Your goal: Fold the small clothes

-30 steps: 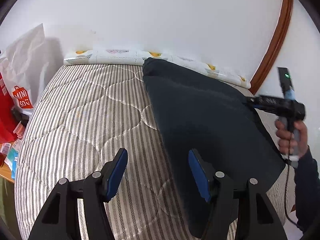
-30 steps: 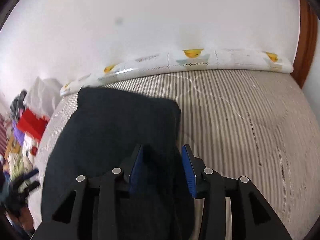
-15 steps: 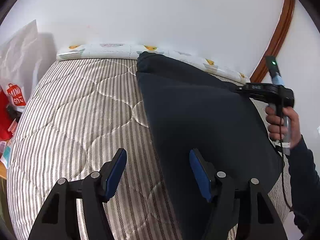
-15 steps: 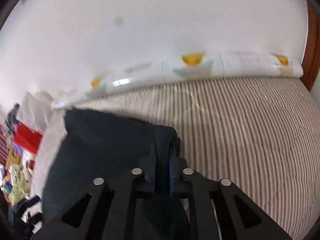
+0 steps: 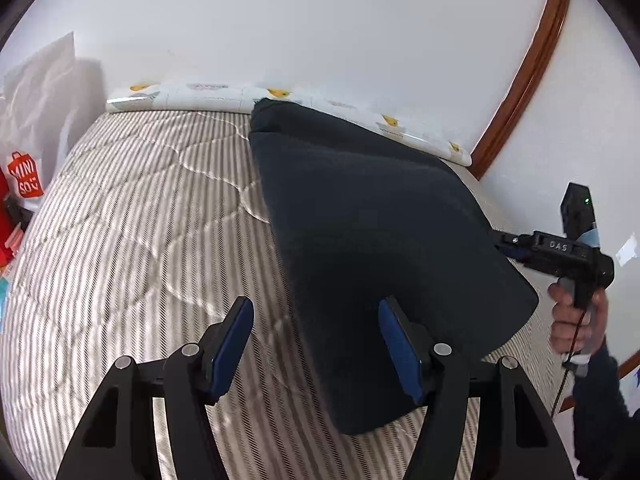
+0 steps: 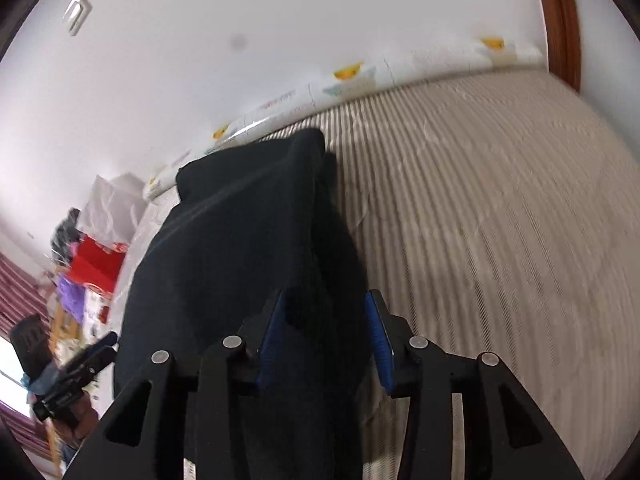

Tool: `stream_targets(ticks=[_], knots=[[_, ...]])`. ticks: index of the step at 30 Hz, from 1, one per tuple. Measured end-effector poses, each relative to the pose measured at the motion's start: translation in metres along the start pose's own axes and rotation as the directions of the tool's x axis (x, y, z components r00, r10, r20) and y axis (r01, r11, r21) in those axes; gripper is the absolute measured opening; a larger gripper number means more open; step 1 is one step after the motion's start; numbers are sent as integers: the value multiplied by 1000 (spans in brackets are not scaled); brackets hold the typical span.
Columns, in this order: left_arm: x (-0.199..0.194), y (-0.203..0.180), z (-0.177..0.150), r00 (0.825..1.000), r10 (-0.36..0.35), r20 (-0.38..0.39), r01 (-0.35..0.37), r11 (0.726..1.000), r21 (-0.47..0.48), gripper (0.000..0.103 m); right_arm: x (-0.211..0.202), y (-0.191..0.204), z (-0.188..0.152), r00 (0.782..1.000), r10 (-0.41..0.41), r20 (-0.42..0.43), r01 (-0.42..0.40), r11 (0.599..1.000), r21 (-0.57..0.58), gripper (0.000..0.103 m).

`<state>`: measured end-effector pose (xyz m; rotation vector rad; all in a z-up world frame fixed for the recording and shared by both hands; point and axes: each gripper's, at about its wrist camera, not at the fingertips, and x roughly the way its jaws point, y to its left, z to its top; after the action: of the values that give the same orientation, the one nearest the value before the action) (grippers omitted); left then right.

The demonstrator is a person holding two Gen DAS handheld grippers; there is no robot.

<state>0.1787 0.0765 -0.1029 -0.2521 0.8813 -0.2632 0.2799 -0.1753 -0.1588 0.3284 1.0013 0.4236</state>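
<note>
Striped quilted mattress [image 5: 132, 240] fills most of both views, pushed up against a plain white wall with a strip of cartoon-print padding [image 5: 192, 94] running along the far edge. On it lies a dark navy garment [image 5: 368, 240], folded into a long slab. Its long axis runs from the near edge of the bed toward the wall, with the narrower rounded end pointing at the padding and the wider end toward the cameras. From the left wrist view it sits on the right half of the mattress, angled a bit leftward as it goes back. The left gripper [image 5: 316, 344] hovers with its blue pads wide apart; the garment's left edge lies between them, nothing pinched. The right gripper [image 6: 326, 336] is at the garment's right side with the jaws opening, and a bunched fold of the dark cloth sits between the blue pads; the left pad looks to be touching the cloth, the right one looks clear of it. That view is a bit motion-blurred. Off to the side there's a white Miniso bag [image 5: 28, 136] and a red box [image 6: 94, 264] among some clutter, plus wooden door trim [image 5: 520, 80] by the corner.
</note>
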Motion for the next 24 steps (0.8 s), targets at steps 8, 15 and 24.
stream_targets(ticks=[8, 15, 24], knots=[[0, -19, -4, 994, 108, -7, -107, 994, 25, 63, -6, 4, -3, 996, 37, 75, -34, 998, -49, 6], [-9, -26, -14, 990, 139, -17, -138, 988, 64, 63, -5, 16, -10, 992, -92, 91, 106, 982, -159, 6], [-36, -18, -57, 991, 133, -34, -127, 983, 136, 61, -22, 9, -26, 970, -212, 115, 228, 961, -154, 5]])
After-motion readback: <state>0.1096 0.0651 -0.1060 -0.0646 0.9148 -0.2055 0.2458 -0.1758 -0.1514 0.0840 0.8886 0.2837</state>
